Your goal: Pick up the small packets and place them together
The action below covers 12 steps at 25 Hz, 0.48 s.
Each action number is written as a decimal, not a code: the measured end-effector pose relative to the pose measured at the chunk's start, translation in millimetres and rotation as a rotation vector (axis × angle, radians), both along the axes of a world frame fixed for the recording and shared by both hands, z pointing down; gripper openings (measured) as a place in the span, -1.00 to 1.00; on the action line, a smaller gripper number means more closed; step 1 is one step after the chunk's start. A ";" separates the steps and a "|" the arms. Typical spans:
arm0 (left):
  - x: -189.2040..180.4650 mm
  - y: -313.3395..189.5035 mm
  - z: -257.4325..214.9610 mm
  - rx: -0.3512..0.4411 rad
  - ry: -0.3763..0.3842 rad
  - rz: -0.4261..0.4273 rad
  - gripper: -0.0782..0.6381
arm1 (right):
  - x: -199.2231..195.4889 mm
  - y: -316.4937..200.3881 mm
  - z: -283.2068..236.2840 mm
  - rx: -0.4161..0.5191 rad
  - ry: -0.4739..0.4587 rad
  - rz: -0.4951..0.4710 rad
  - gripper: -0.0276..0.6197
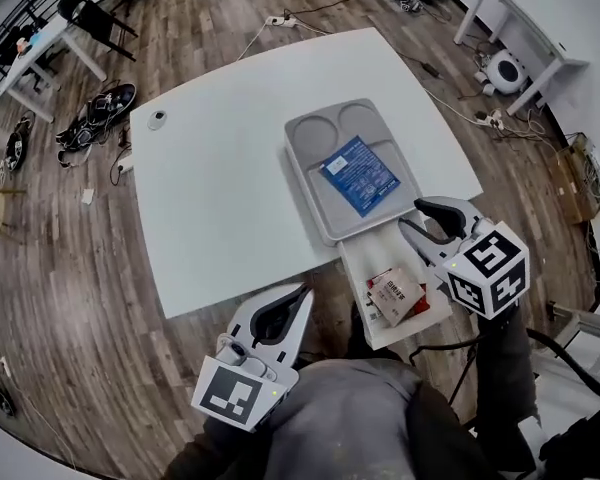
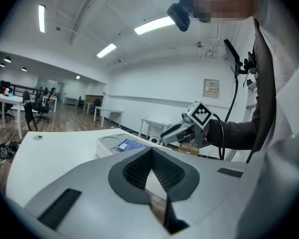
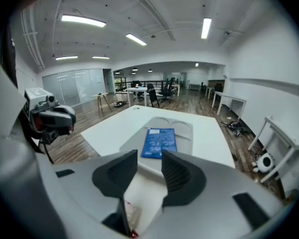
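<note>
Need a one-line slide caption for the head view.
Blue packet lies in grey tray on white table; right tool open, left tool shut, both empty.

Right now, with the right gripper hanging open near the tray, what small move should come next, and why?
Probably lower the right gripper onto the brown packet in the white box close by. Its jaws stand apart with nothing between them. One blue packet already lies in the grey tray, and the packets in the box are not yet with it.
</note>
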<state>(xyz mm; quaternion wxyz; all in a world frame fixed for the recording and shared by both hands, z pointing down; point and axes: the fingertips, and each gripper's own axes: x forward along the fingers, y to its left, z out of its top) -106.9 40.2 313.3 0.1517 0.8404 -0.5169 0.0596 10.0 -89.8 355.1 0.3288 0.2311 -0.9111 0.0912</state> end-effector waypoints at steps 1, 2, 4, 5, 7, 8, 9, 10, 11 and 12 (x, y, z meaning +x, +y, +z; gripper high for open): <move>9.8 -3.9 1.2 -0.005 -0.001 0.022 -0.78 | 8.8 8.8 10.1 -0.031 0.011 -0.015 -0.44; 19.1 -7.6 3.2 -0.012 -0.001 0.041 -0.78 | 16.2 18.0 20.6 -0.064 0.024 -0.031 -0.44; 35.1 -13.9 8.7 -0.030 0.001 0.072 -0.78 | 27.0 36.9 42.0 -0.127 0.058 -0.066 -0.44; 41.6 -16.5 11.6 -0.041 0.002 0.084 -0.78 | 30.2 46.4 52.3 -0.155 0.080 -0.089 -0.44; 51.2 -21.4 17.4 -0.061 0.006 0.095 -0.78 | 32.5 63.5 69.8 -0.195 0.126 -0.146 -0.44; 54.5 -23.8 20.2 -0.071 0.008 0.098 -0.78 | 31.7 70.6 76.4 -0.207 0.149 -0.179 -0.44; 57.0 -26.1 22.6 -0.079 0.008 0.100 -0.78 | 30.0 76.8 81.9 -0.214 0.171 -0.213 -0.44; 58.9 -28.4 24.7 -0.085 0.009 0.102 -0.78 | 27.8 82.1 86.4 -0.215 0.194 -0.249 -0.44; 60.3 -30.4 26.3 -0.090 0.009 0.103 -0.78 | 25.6 86.7 90.4 -0.214 0.217 -0.286 -0.44; 61.3 -32.1 27.6 -0.093 0.009 0.103 -0.78 | 23.9 90.8 94.2 -0.211 0.243 -0.323 -0.44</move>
